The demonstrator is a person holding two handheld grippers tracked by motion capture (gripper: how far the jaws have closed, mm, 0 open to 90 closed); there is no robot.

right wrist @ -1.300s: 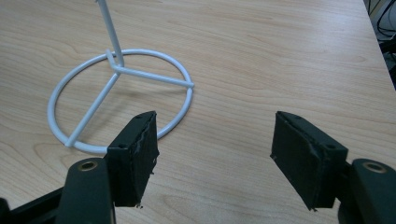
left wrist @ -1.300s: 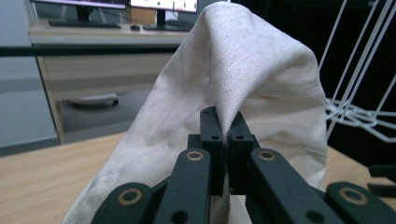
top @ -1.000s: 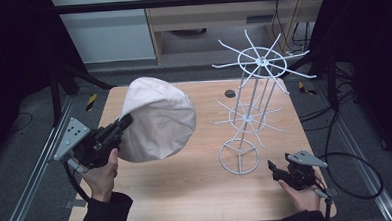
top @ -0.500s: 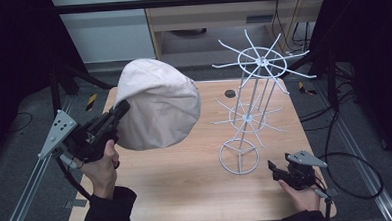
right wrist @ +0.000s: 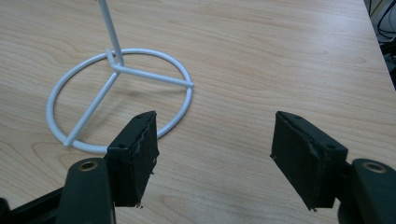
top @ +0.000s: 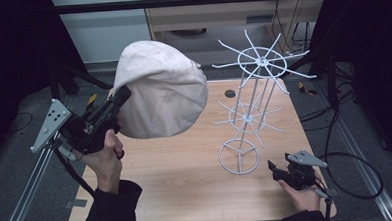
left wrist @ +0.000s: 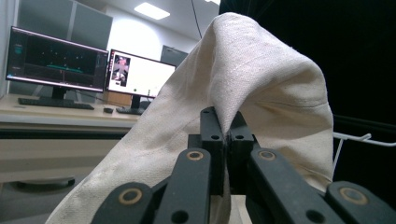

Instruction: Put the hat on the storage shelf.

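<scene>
No writing could be read on the cream cap [top: 160,92] you held above the table [top: 186,171], its fabric clamped in your left gripper [top: 121,96]. The white wire rack [top: 251,108] stood just beside it, while your right gripper [right wrist: 212,158] rested wide apart near the rack's ring base.

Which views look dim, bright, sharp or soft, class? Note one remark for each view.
High view: dark surroundings, evenly lit table, cream cap slightly soft. Left gripper view: bright monitors behind, black at right, cap weave sharp. Right gripper view: evenly lit, wood grain and white stand base crisp.
</scene>
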